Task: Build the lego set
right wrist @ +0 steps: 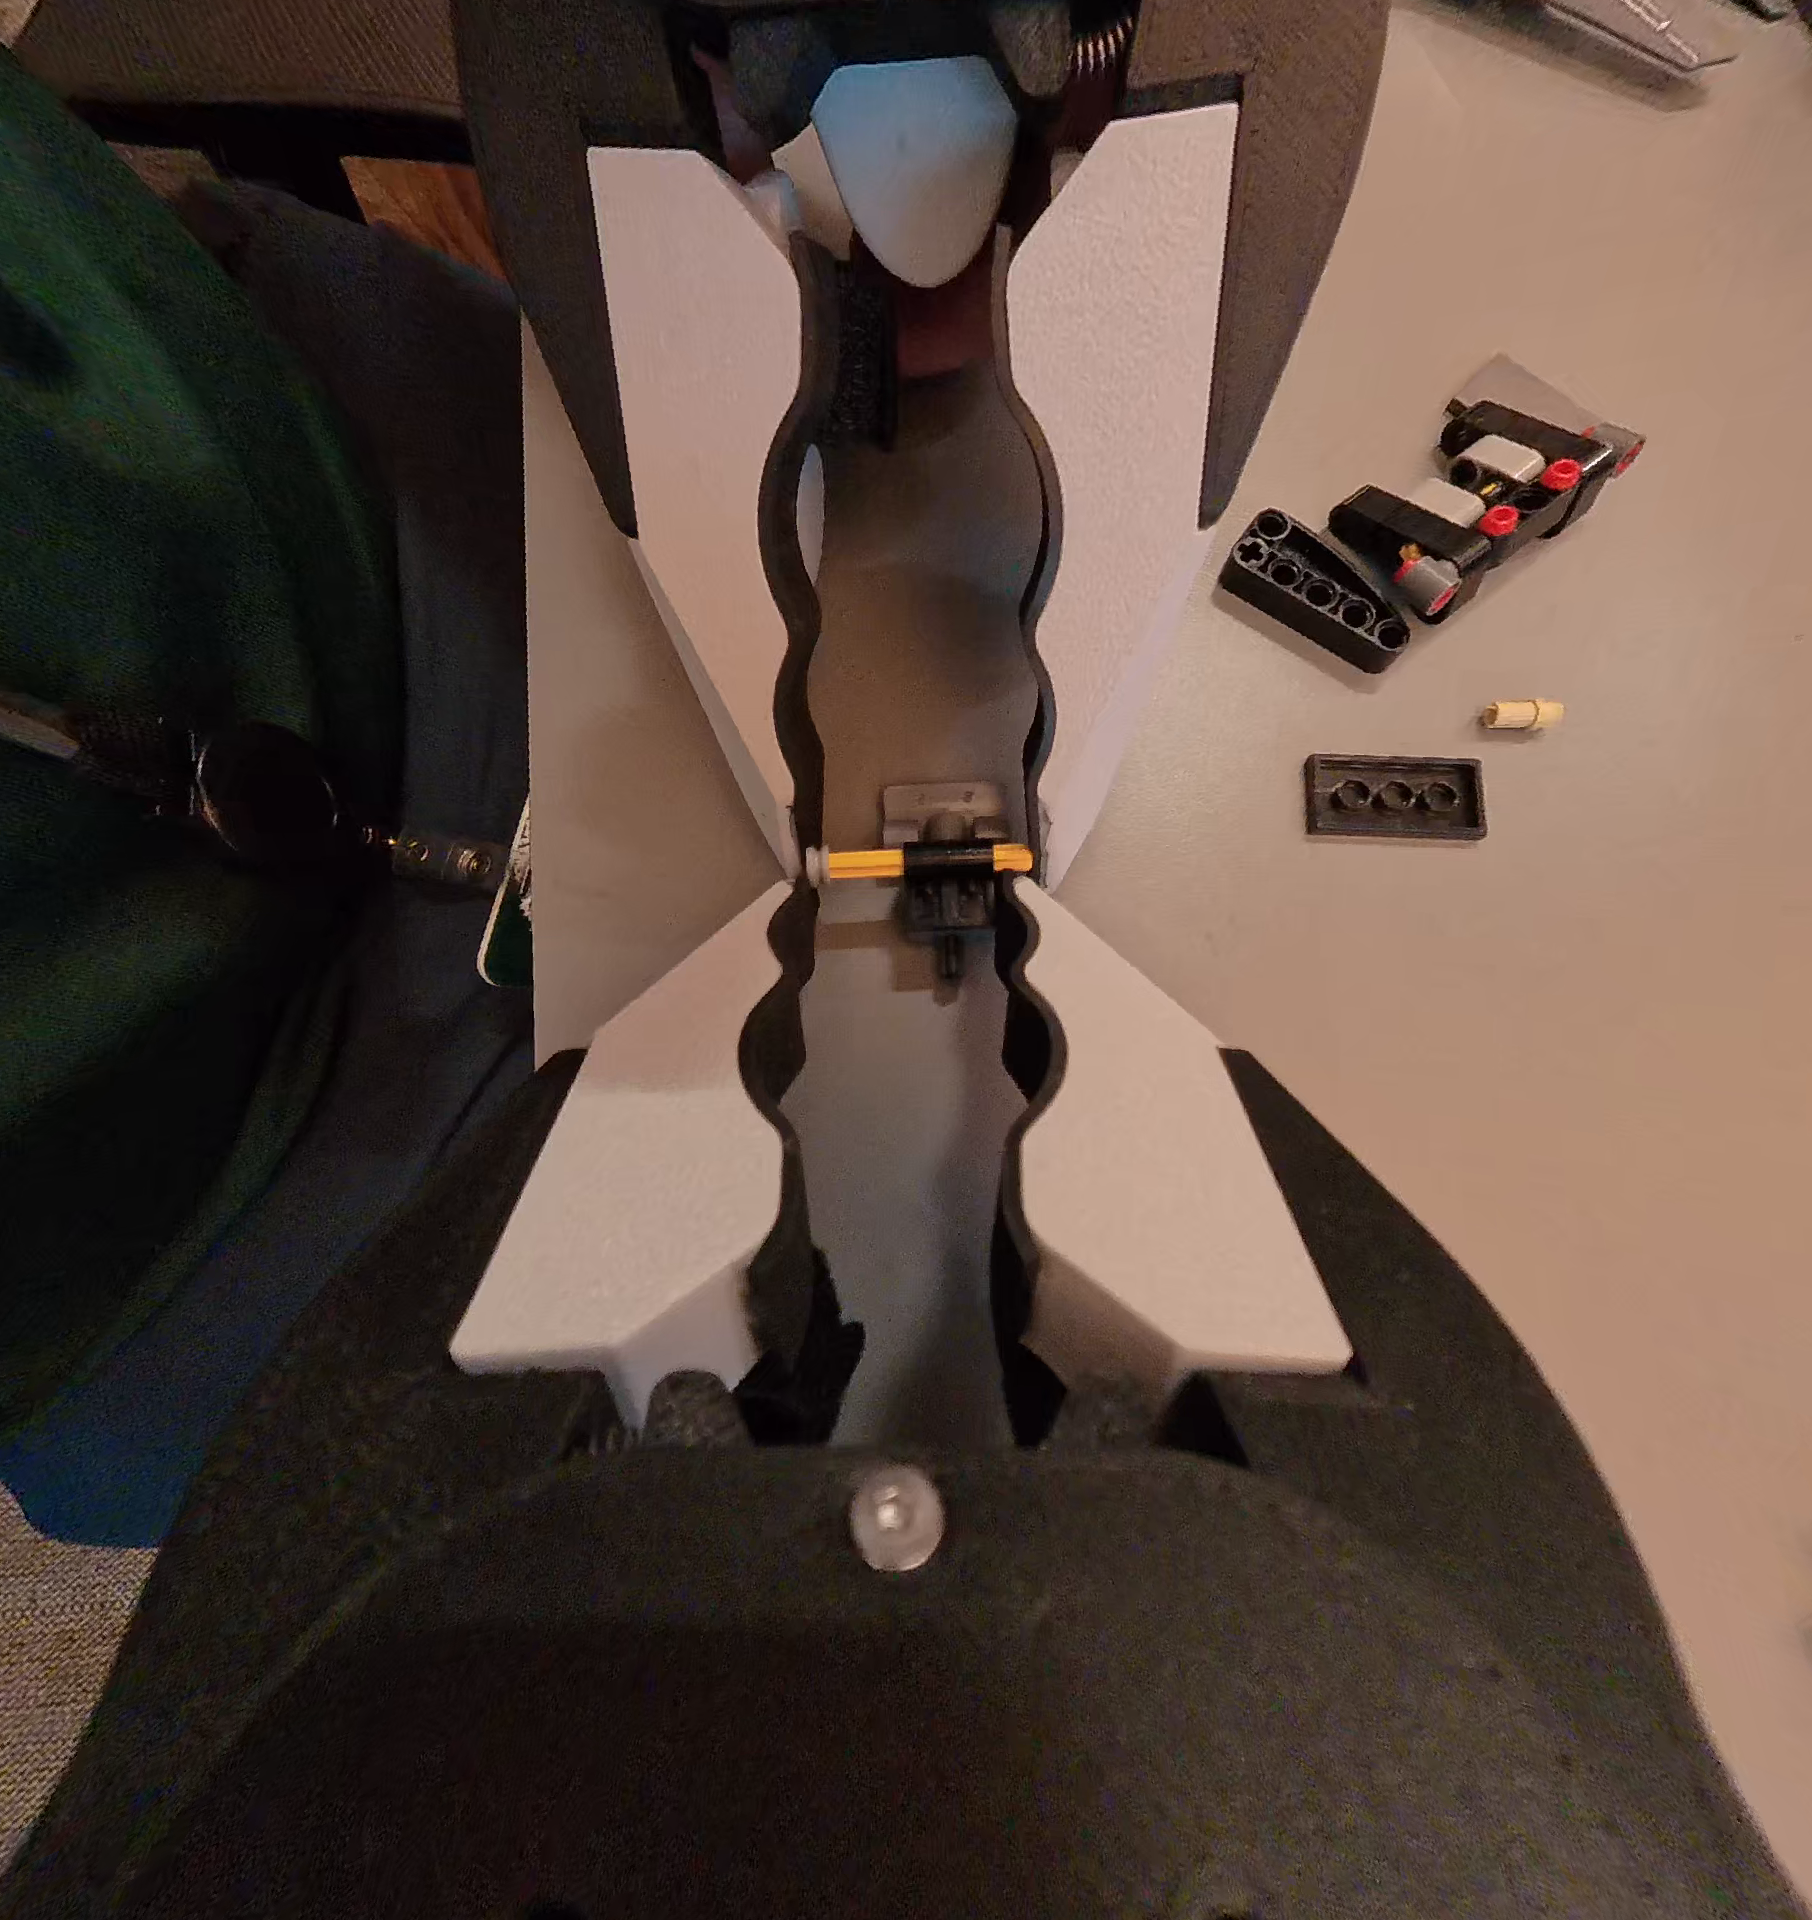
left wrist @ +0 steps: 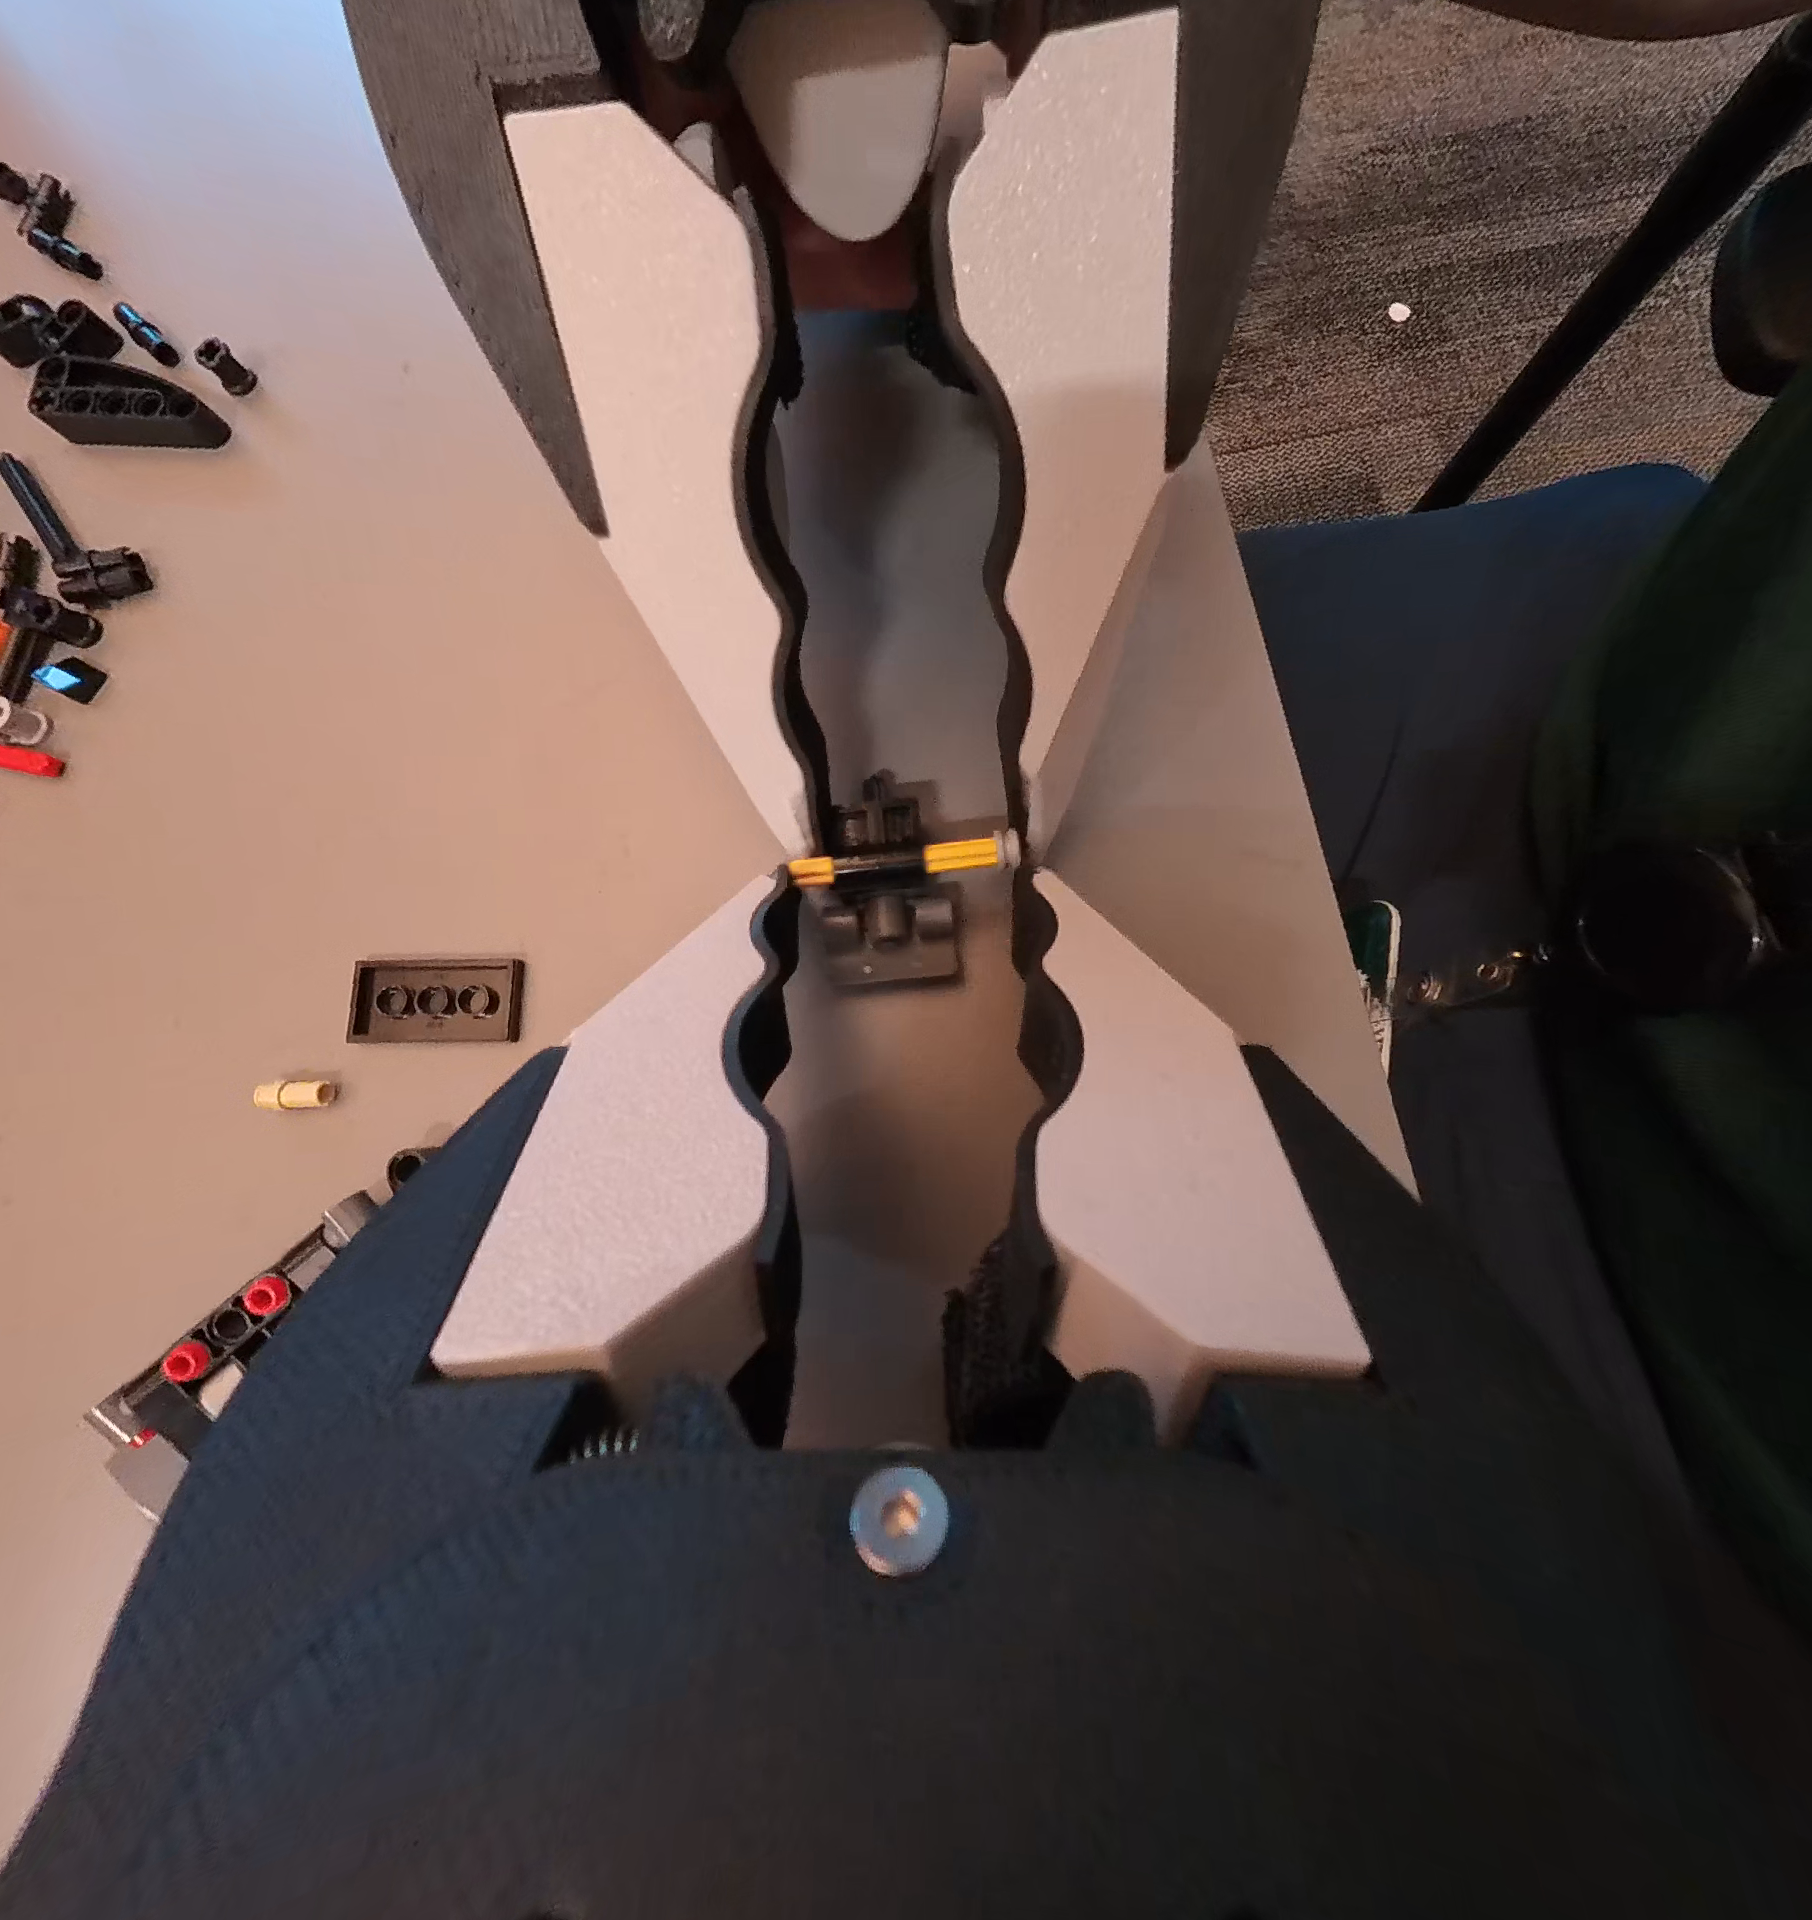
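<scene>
1. You will find no readable writing. The grey part of the piece in hand carries faint raised marks, too small to make out. The green-and-white card hanging from a black badge reel on the dark green garment shows only an edge.
2. The task's thing is a small lego assembly: a thin yellow axle with a white tip runs through a black connector. A grey hinge plate sits on one side and a black block with a stubby pin on the other.
3. It is held in the air between the two claws, near the edge of the pale beige worktop. The grey plate faces your left claw and the black pin faces your right claw.
4. Both claws are narrowed to about the axle's length and meet tip to tip. The axle's two ends lie right at the fingertips of both. I cannot tell which claw takes the load.
5. On the worktop, well apart from the claws, lie:
   - a black flat plate with three round sockets, with a short tan pin just beside it;
   - a partly built black-and-grey block with red pins, touching a black curved beam with a row of holes;
   - a loose scatter of black, orange, red and grey pieces.
</scene>
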